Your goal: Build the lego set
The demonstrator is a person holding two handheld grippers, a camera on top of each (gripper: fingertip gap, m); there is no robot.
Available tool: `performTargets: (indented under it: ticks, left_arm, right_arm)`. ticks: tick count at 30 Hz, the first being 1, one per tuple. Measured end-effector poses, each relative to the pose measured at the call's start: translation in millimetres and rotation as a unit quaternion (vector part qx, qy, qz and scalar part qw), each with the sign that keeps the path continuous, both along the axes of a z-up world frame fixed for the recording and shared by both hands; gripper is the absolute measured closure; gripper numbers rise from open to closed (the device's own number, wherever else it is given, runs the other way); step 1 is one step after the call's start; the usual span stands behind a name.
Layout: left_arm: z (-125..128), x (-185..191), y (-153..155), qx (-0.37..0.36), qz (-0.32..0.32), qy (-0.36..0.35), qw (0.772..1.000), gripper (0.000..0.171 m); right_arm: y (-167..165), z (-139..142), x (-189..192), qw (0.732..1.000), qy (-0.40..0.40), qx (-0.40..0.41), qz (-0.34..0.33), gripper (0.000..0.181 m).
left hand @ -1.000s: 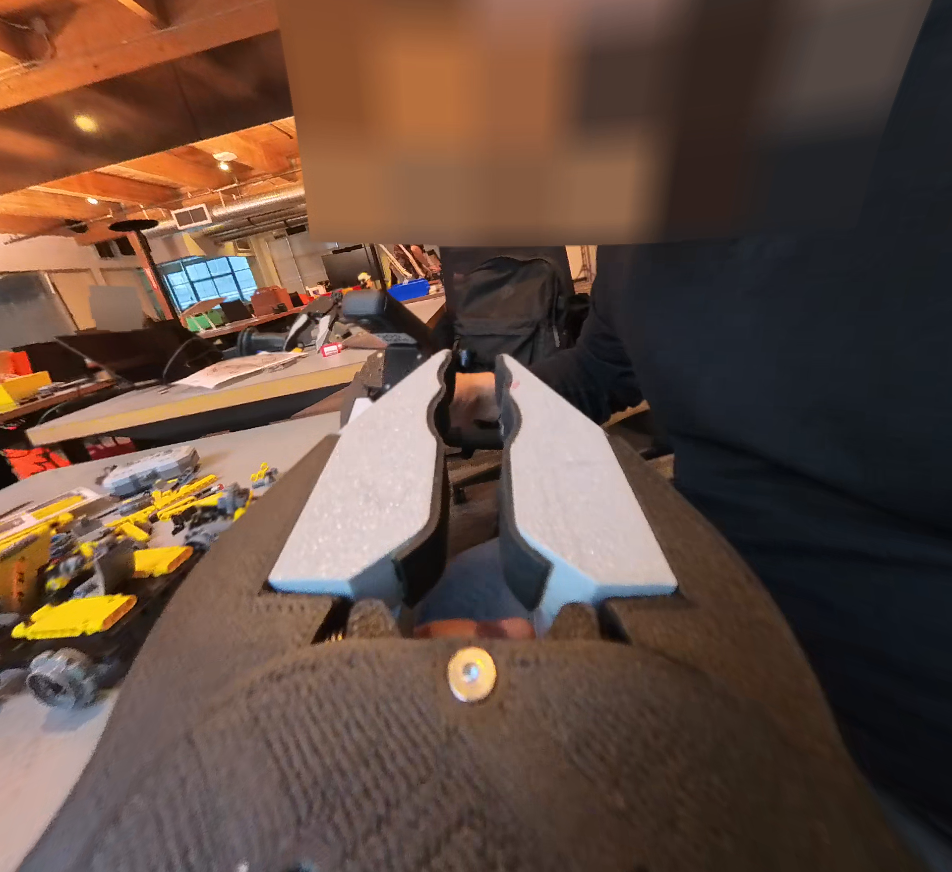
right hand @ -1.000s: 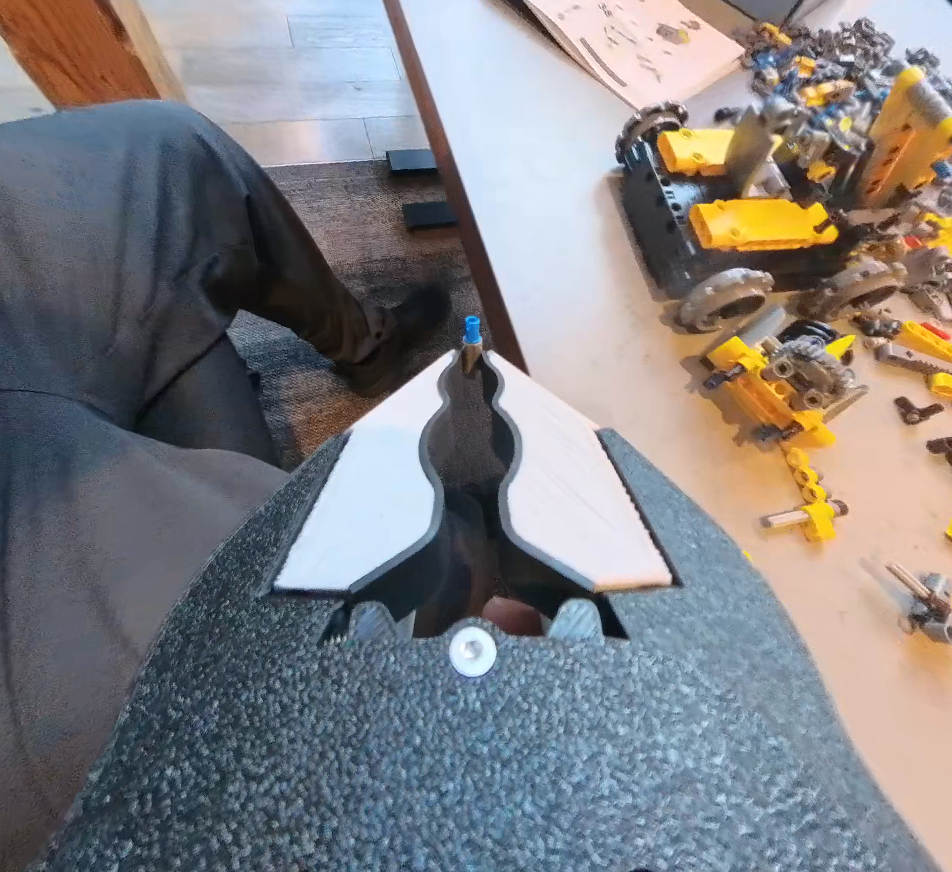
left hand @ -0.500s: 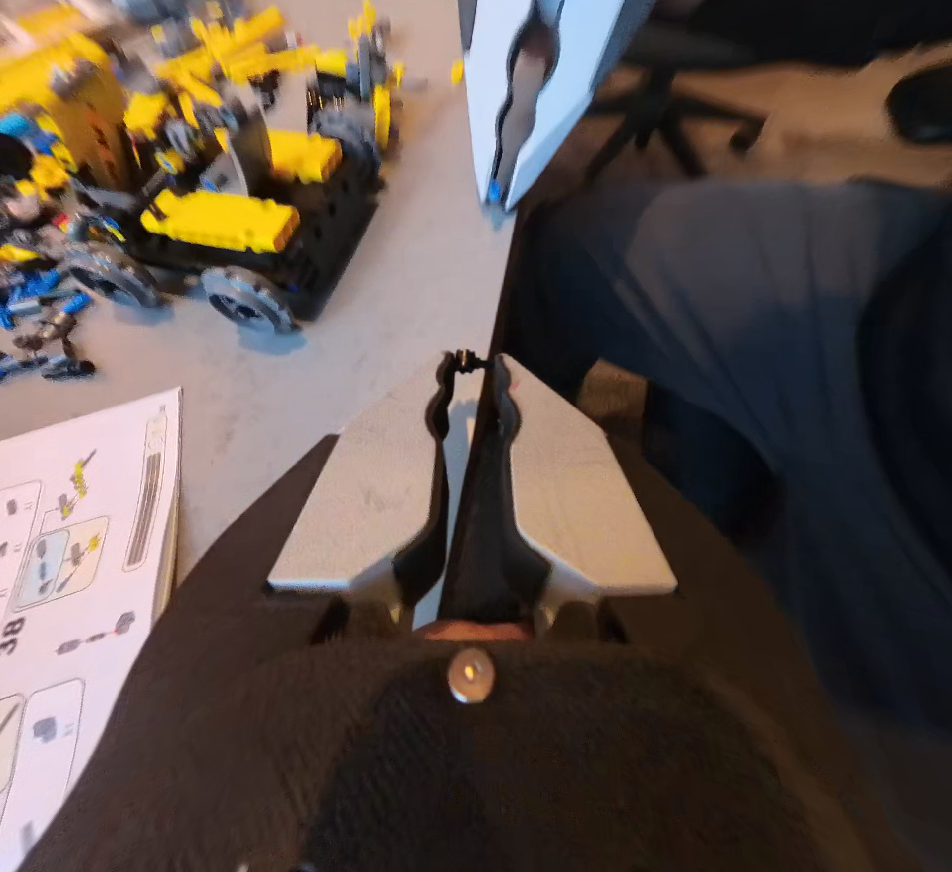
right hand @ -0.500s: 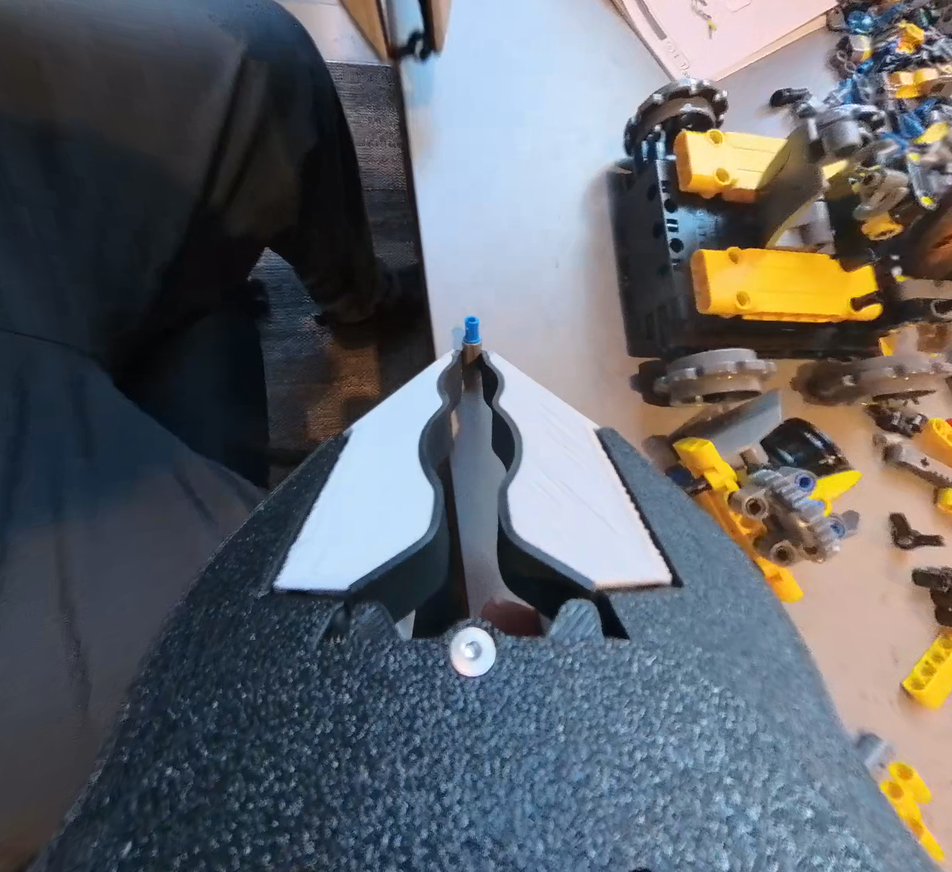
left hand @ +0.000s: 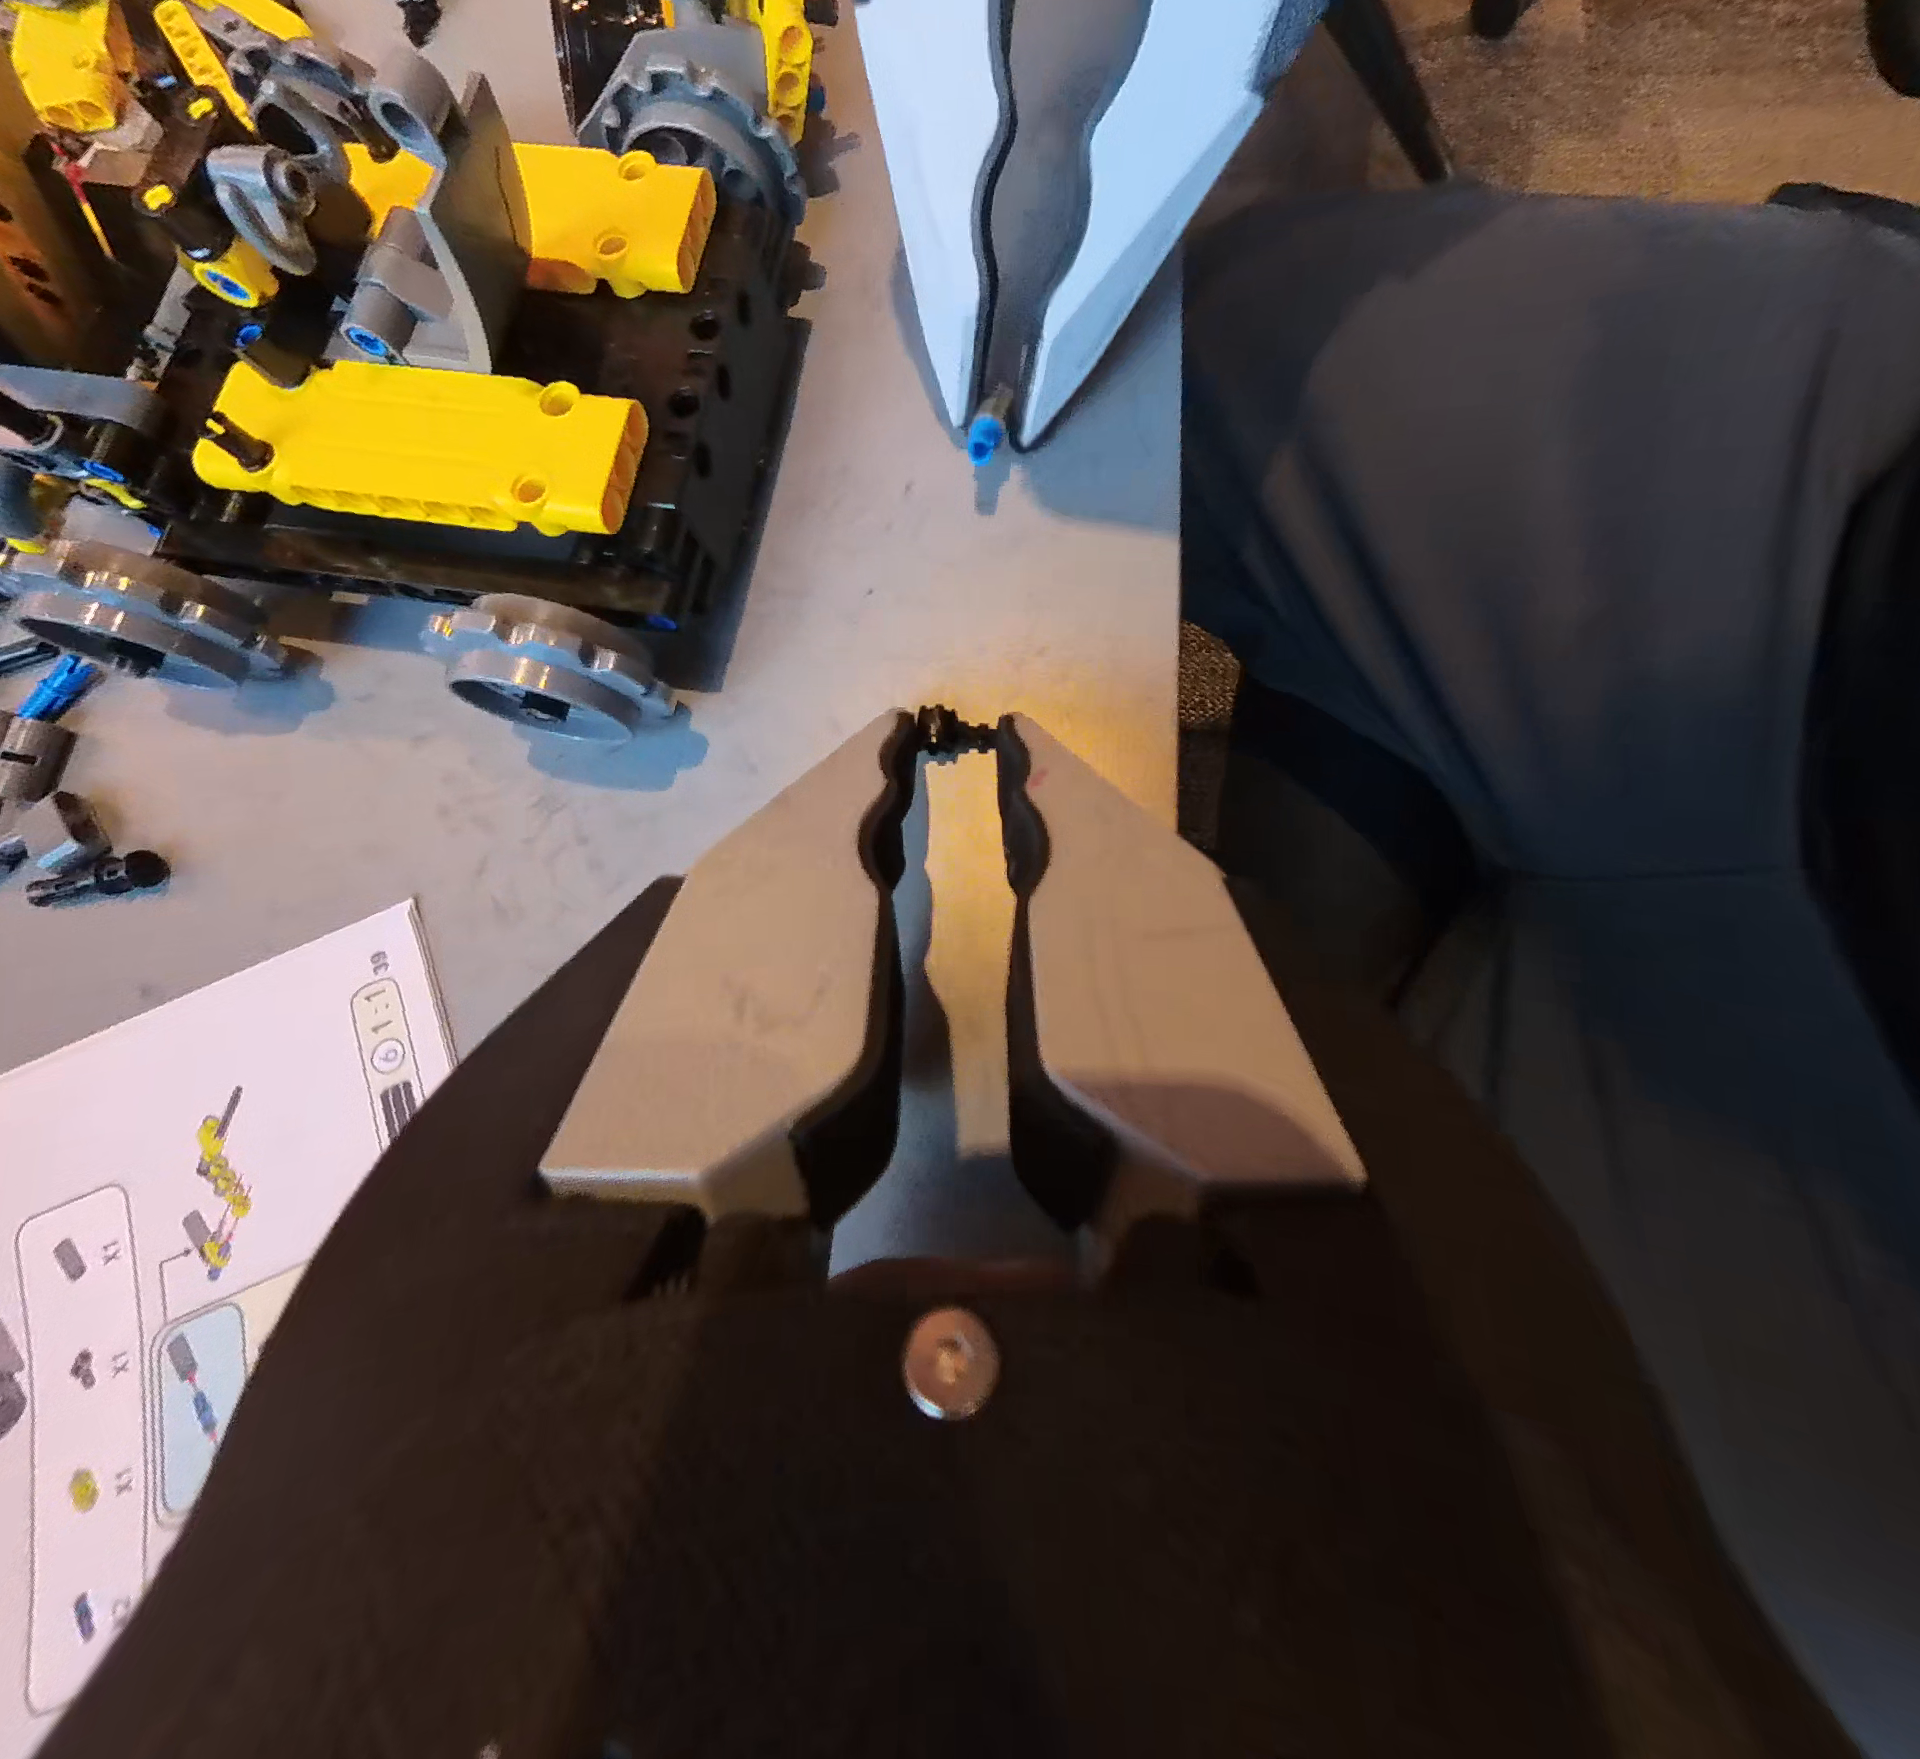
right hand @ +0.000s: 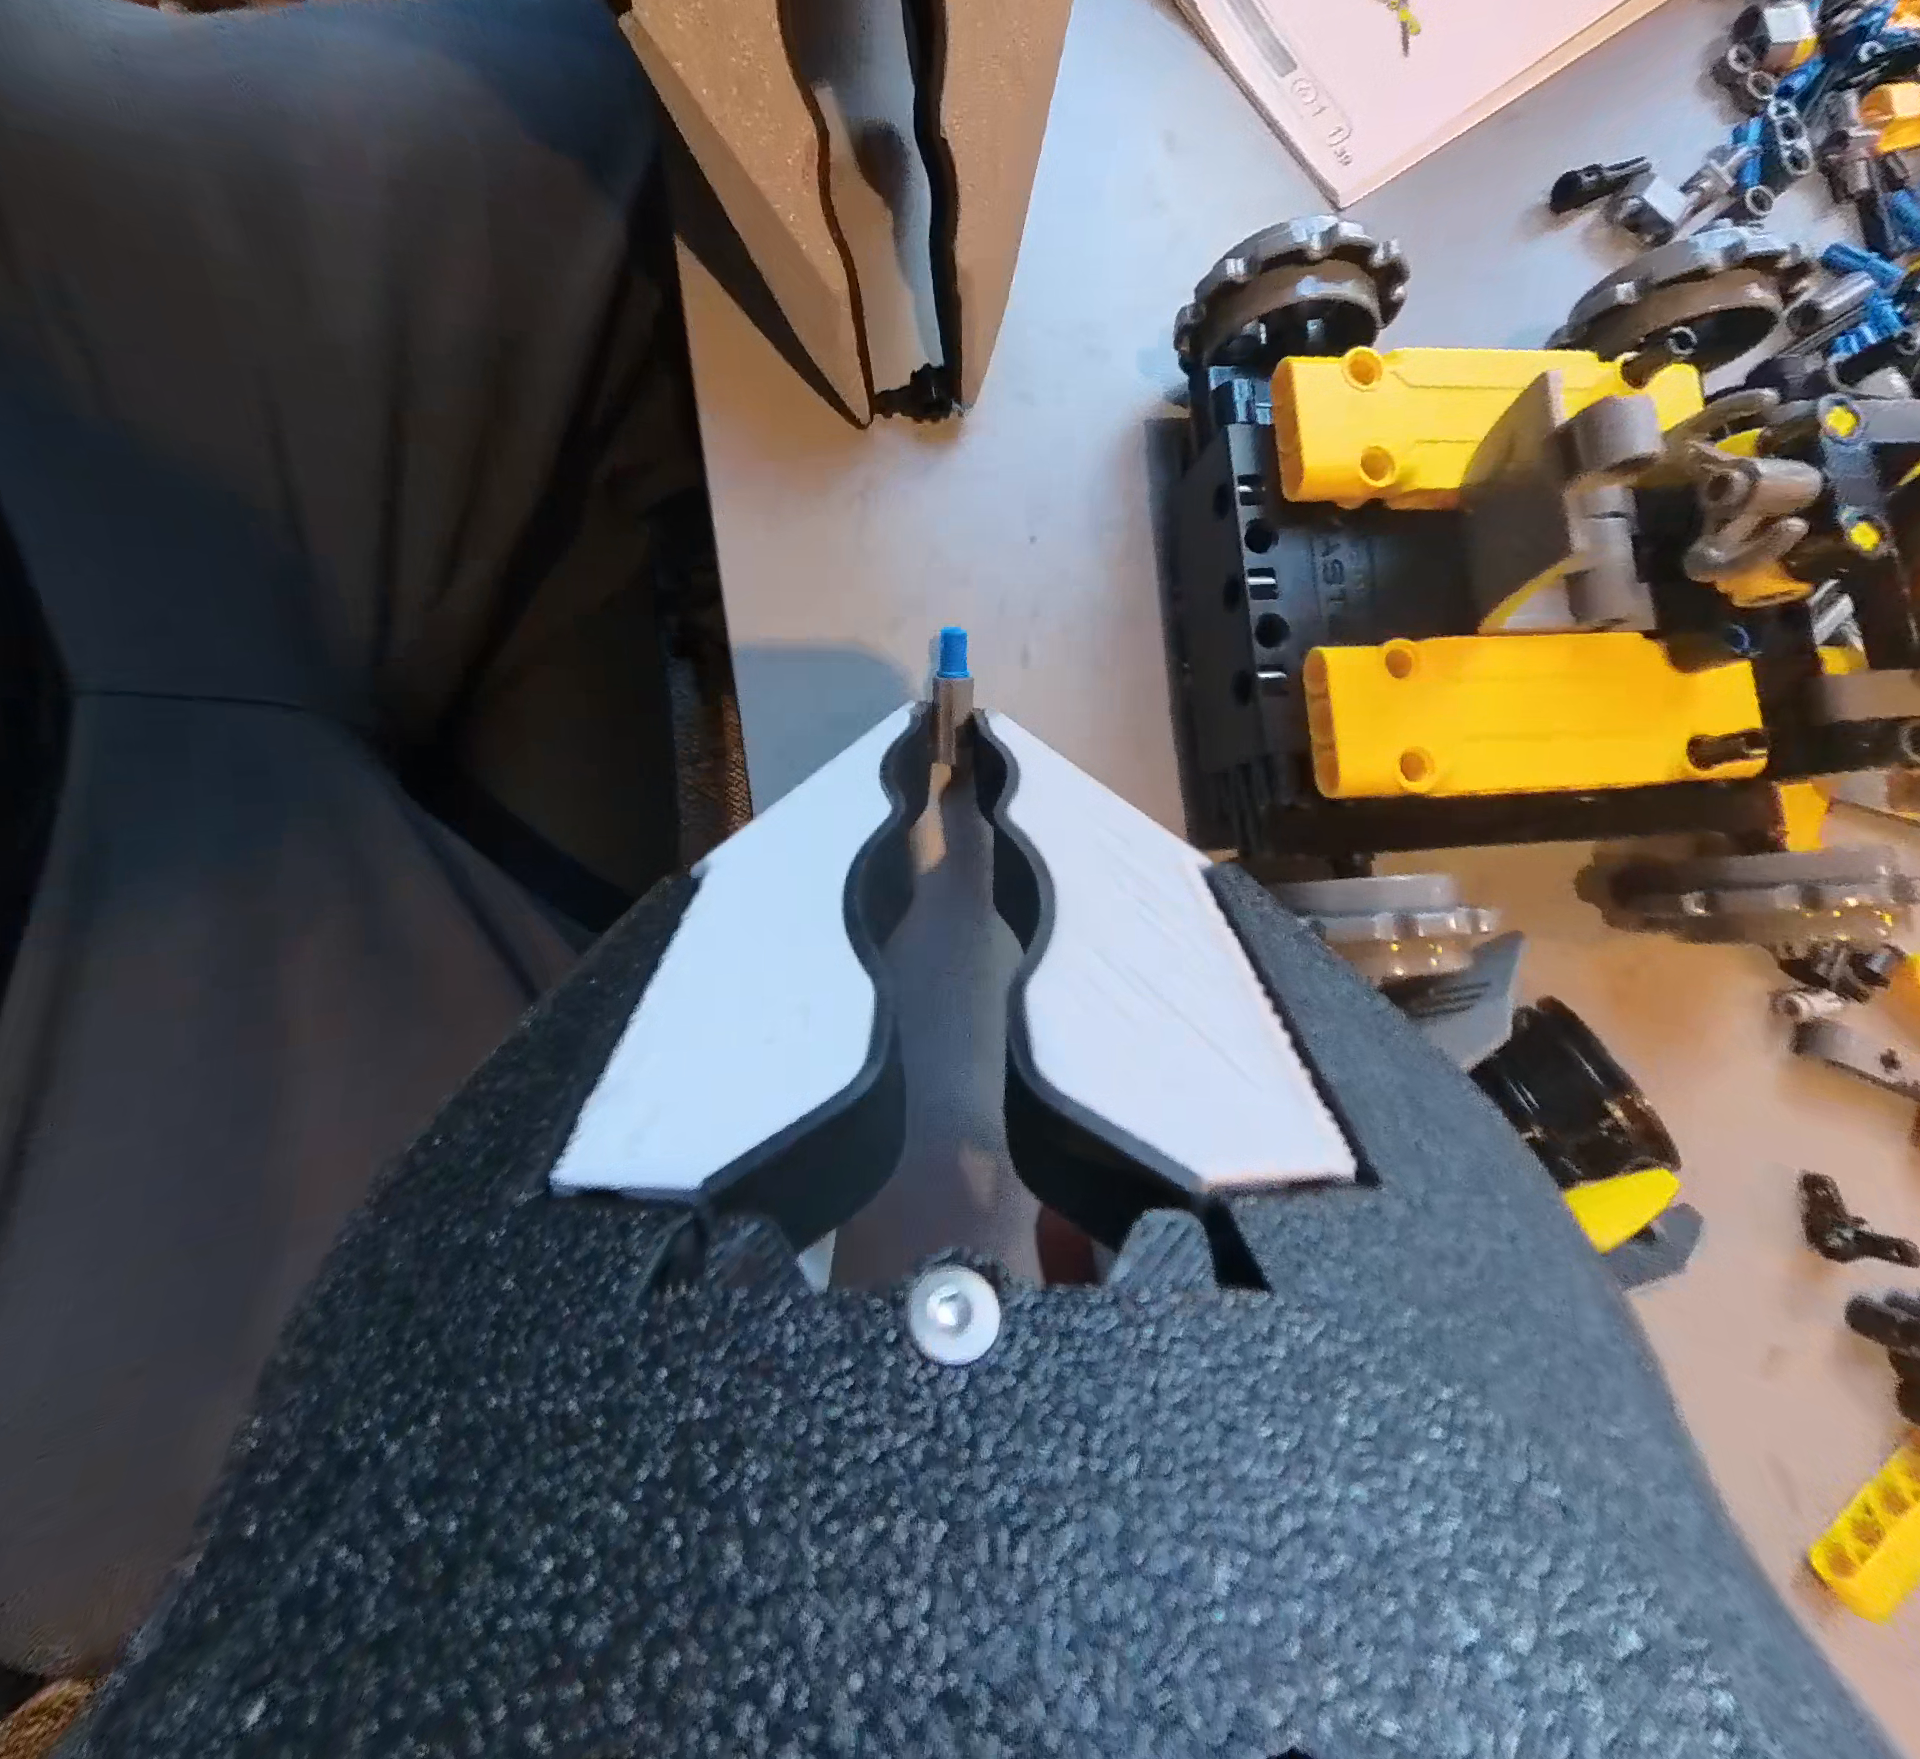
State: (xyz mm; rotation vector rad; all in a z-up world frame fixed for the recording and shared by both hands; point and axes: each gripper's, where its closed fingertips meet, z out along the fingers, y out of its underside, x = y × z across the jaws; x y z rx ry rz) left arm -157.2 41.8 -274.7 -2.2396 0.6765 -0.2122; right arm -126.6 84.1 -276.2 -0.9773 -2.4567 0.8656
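Grey and smooth, the desk (left hand: 904, 566) ends at a dark carpet floor (left hand: 1662, 26). Near its edge, the left claw (left hand: 961, 735) pinches a tiny black piece (left hand: 954, 733), and the right claw (right hand: 951, 722) pinches a blue-tipped pin (right hand: 949, 670). A yellow and black toy truck (left hand: 436, 421) and a paper booklet (left hand: 156, 1242) lie close by.

The left tool (left hand: 958, 735) pinches a tiny black toothed piece (left hand: 951, 737) at its tips. The right tool (right hand: 948, 717) grips a grey pin with a blue tip (right hand: 948, 683), poking forward over the tabletop (left hand: 883, 556) edge.
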Motion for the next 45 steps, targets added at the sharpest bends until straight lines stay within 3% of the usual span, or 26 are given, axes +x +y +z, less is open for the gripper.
performTargets:
  ticks: [8,21,45]
  left_arm:
    - [-0.2,3.5,6.5,0.001,-0.003,0.0,1.0,0.158]
    - [-1.4,15.4,16.7,-0.011,-0.035,-0.017,0.999,0.157]
    - [-2.0,16.4,17.5,-0.008,-0.043,-0.012,0.999,0.157]
  right_arm:
    - [0.1,0.7,-6.0,0.999,0.014,-0.041,-0.011,0.167]
    - [-12.1,-0.3,-6.7,0.996,-0.03,-0.086,-0.001,0.175]
    - [-17.4,-0.3,-9.8,0.995,-0.071,-0.071,0.018,0.176]
